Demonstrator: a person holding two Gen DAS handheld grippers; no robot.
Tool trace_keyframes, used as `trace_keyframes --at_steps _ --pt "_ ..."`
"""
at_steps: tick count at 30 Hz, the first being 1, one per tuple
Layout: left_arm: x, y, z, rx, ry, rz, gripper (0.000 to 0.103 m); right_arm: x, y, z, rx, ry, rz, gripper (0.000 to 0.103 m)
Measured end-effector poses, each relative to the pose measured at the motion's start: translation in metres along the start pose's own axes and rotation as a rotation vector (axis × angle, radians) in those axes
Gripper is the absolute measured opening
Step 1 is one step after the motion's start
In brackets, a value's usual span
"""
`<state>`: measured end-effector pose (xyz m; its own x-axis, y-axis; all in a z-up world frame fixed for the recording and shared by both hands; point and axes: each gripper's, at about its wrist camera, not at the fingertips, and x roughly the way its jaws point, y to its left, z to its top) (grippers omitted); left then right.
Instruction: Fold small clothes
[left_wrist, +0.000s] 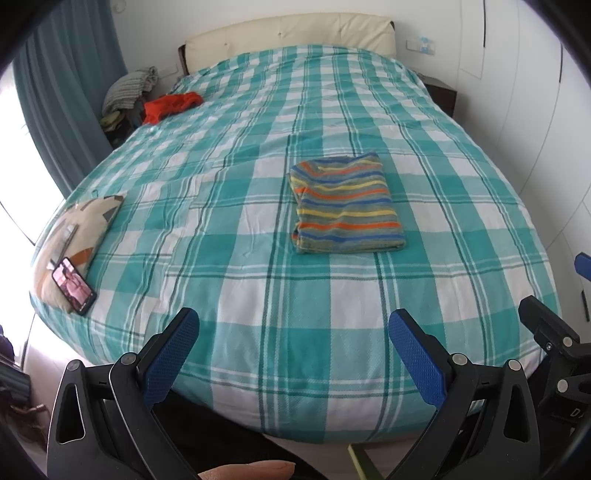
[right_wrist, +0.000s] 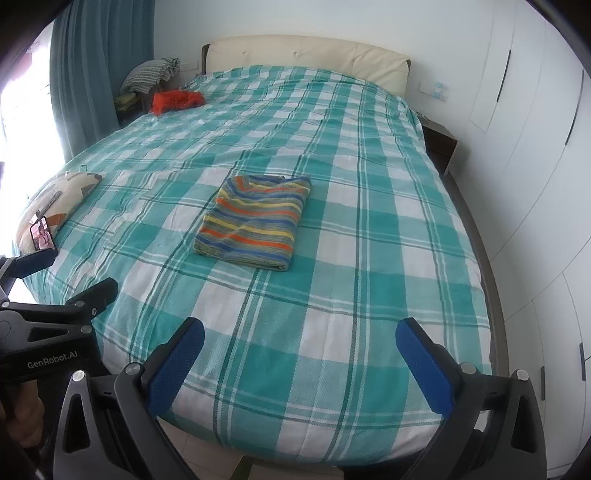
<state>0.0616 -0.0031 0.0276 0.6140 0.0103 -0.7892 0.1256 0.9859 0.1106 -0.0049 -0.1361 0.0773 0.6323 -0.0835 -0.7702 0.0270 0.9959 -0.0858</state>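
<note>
Hovering short of folded striped shirt (left_wrist: 347, 206): left tongs (left_wrist: 293, 332), right tongs (right_wrist: 300, 341) apart, empty. Fold looks finished; next likely fetch orange garment (left_wrist: 171, 105) far beyond shirt.

Bed (left_wrist: 258, 332) before me, checked teal cover: folded striped garment (left_wrist: 345, 206) mid-bed; cushion (left_wrist: 79, 229) with phone (left_wrist: 73, 286) at near left corner; orange garment (left_wrist: 170, 105) at far left edge.

- Your folded striped garment (left_wrist: 347, 206) is a soft, matt knit cloth.
- The checked bedspread (left_wrist: 258, 295) under it shows a coarse woven texture.
- Your left claw (left_wrist: 293, 354) has dimpled blue pads (left_wrist: 417, 358) on matt black plastic with metal rivets.
- The phone (left_wrist: 72, 286) screen looks glossy.
</note>
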Motion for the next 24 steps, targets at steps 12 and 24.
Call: trace_keyframes --at_steps 12,24 --pt "-0.0047 -0.0067 0.0049 0.020 -0.014 0.005 0.103 -0.0014 -0.0024 -0.0004 0.004 0.002 -0.003 0.102" --pt "-0.0081 -0.0087 0.0042 0.026 -0.029 0.020 0.103 -0.0021 -0.0055 -0.0013 0.006 0.002 -0.004 0.102"
